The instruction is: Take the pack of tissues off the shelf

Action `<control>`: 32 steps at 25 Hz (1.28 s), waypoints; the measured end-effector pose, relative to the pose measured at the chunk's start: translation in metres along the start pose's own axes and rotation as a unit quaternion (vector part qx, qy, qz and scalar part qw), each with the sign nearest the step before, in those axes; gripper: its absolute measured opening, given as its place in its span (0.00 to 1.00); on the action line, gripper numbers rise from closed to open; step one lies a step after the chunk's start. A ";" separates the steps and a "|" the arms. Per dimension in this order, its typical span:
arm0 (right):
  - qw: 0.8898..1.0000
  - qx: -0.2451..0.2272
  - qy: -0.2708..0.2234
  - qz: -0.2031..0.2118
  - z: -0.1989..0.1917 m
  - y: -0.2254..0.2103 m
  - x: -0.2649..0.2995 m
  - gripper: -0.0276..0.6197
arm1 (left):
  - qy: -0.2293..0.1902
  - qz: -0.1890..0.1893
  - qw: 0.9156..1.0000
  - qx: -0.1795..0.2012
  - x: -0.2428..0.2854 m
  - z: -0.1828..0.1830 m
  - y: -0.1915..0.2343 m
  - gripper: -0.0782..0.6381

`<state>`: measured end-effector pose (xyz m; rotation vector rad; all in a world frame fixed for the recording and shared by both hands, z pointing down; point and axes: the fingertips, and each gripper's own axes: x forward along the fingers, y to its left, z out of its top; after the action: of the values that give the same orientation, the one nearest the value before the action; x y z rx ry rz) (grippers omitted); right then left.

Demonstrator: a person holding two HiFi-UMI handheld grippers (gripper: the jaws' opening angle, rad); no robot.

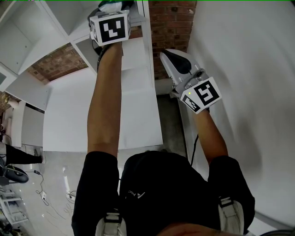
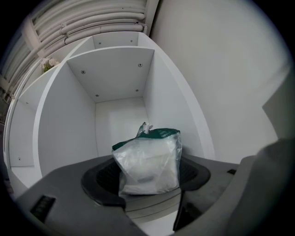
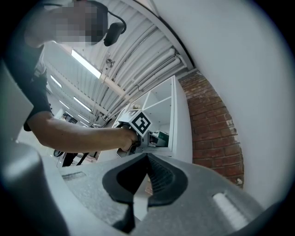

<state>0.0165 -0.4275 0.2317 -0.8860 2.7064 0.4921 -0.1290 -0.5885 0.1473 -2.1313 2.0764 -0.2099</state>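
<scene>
The pack of tissues (image 2: pixel 148 161), clear plastic with a dark green top, stands inside a white shelf compartment (image 2: pixel 115 78). My left gripper (image 2: pixel 147 176) is reached into that compartment and its dark pads (image 2: pixel 97 180) hug both sides of the pack. In the head view the left gripper (image 1: pixel 112 8) is high up at the shelf (image 1: pixel 133 55), with its marker cube below it. The right gripper view shows it from the side, with the green pack (image 3: pixel 161 137) at its tip. My right gripper (image 1: pixel 162 55) hangs beside the shelf, shut and empty (image 3: pixel 146 159).
A brick wall (image 1: pixel 173 23) runs behind the shelf unit. A plain white wall (image 1: pixel 249 69) stands close on the right. More white compartments (image 2: pixel 27 133) lie to the left of the one holding the pack. Grey floor (image 1: pixel 170 124) shows below.
</scene>
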 end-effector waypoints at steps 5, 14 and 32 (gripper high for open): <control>1.000 0.001 0.005 -0.001 -0.003 0.003 0.000 0.05 | -0.012 -0.001 1.000 -0.015 -0.005 0.001 0.003 0.53; 1.000 0.002 0.014 -0.002 -0.009 0.007 0.003 0.05 | -0.059 -0.006 0.998 -0.038 -0.029 0.012 0.014 0.52; 1.000 0.004 -0.023 0.009 0.020 0.027 0.021 0.05 | -0.182 -0.071 0.978 -0.072 -0.156 0.006 0.020 0.52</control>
<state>-0.0135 -0.4101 0.2130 -0.8379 2.6755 0.4991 -0.1518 -0.4331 0.1390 -2.1985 1.7801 0.3039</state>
